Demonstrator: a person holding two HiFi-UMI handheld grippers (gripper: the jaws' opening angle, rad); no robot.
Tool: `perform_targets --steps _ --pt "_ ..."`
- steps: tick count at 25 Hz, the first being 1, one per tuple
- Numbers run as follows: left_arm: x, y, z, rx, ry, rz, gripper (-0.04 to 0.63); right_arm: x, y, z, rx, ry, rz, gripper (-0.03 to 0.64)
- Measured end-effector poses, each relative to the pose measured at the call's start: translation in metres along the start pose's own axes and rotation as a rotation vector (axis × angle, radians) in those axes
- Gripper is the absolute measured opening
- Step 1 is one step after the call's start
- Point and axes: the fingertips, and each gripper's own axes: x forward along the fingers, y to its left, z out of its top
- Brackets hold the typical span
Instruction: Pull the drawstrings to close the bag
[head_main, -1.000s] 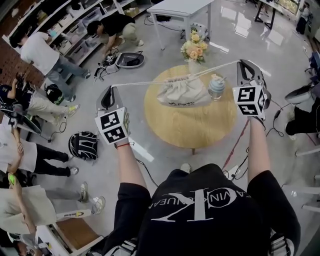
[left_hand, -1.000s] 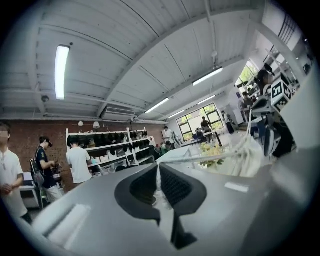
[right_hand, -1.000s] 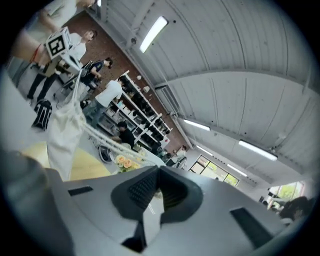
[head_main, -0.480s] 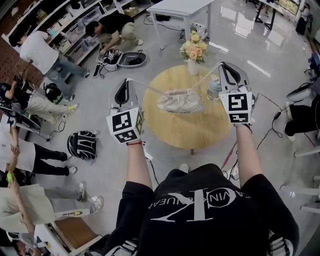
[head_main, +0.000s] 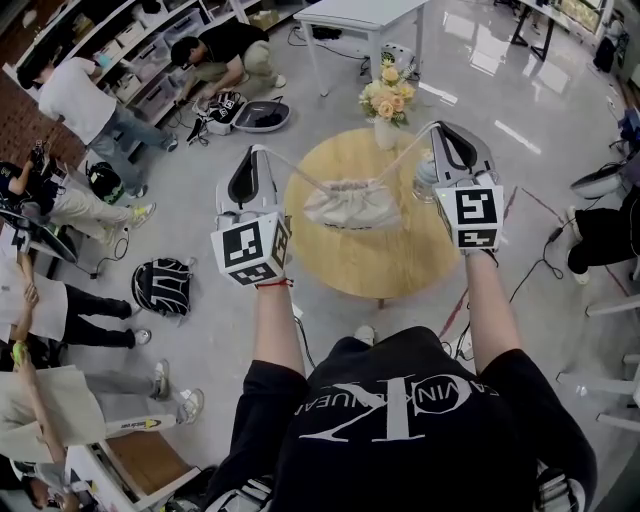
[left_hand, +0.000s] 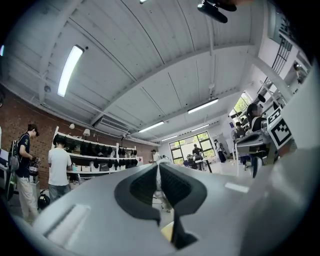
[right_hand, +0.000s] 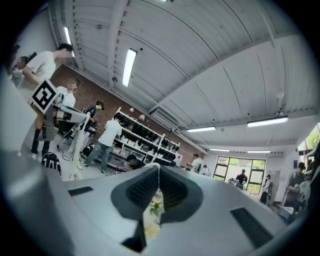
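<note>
The bag (head_main: 352, 205) is a small cream cloth pouch with dark print along its near side. It sits slumped and wrinkled over the far middle of the round wooden table (head_main: 380, 265); whether it rests on the top or hangs just above it cannot be told. Its mouth, on the far edge, is gathered into tight puckers. The left drawstring (head_main: 295, 170), a thin white cord, runs taut from the mouth's left end up to the left gripper (head_main: 258, 150), whose jaws pinch it. The right drawstring (head_main: 408, 152) slants from the right end to the right gripper (head_main: 440, 126), clamped likewise.
</note>
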Motion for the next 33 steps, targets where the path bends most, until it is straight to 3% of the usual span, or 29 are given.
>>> perform_targets --steps 33 --pt "0.01 0.008 0.016 0.022 -0.068 0.049 0.017 0.013 -0.001 0.007 0.014 -0.046 0.011 0.018"
